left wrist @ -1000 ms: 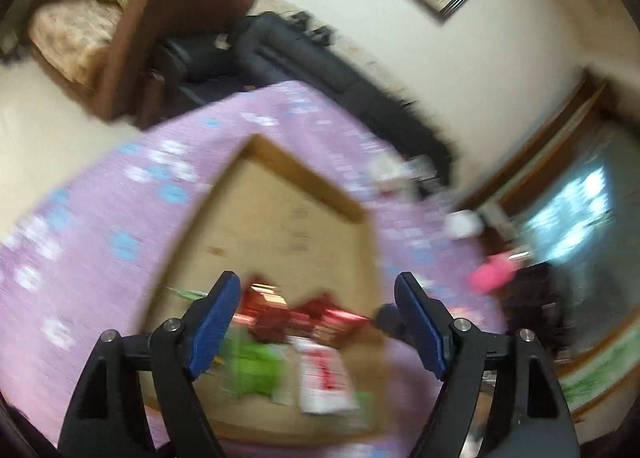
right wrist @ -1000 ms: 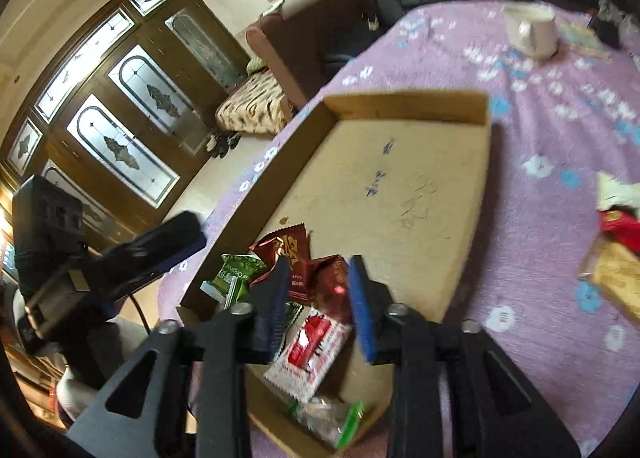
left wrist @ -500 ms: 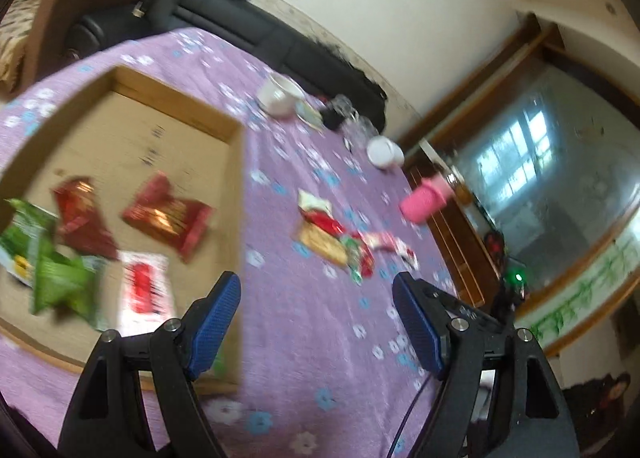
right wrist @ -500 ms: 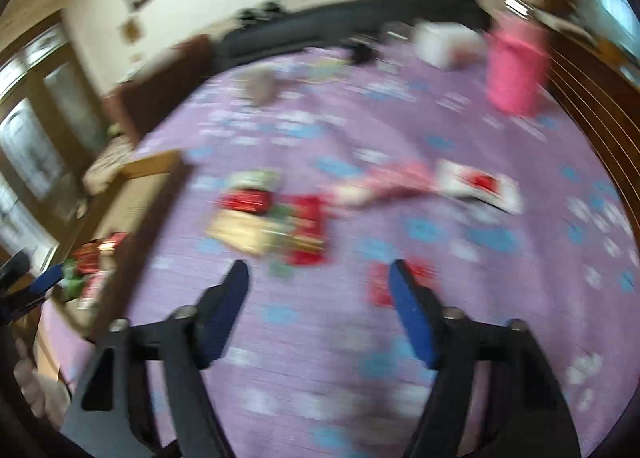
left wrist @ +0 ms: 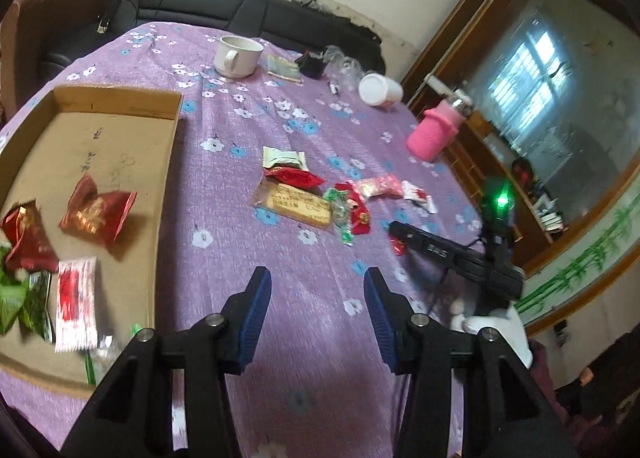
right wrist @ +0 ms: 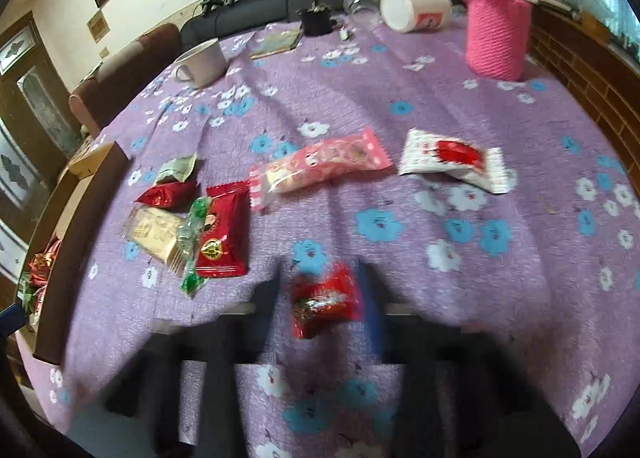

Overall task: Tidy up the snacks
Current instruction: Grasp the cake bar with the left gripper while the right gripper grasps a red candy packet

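Observation:
A shallow cardboard box (left wrist: 170, 145) on the purple flowered cloth holds several red, green and white snack packs (left wrist: 98, 211). More loose snacks lie mid-table: a tan cracker pack (left wrist: 294, 203), red packs, a pink pack (right wrist: 320, 165), a white and red pack (right wrist: 454, 159). My left gripper (left wrist: 316, 310) is open and empty above the cloth, right of the box. My right gripper (right wrist: 326, 298) is blurred, with its jaws around a small red snack pack (right wrist: 324, 300) on the cloth. It also shows in the left wrist view (left wrist: 400, 244).
A white mug (left wrist: 236, 57), a tipped white cup (left wrist: 380, 89), a dark small pot (right wrist: 316, 21) and a pink knitted bottle (right wrist: 498, 29) stand at the far side. A black sofa (left wrist: 240, 13) lies behind. The table edge is at right.
Both grippers have swung right, away from the box toward the loose snacks. My right gripper opened, then came down around the small red pack.

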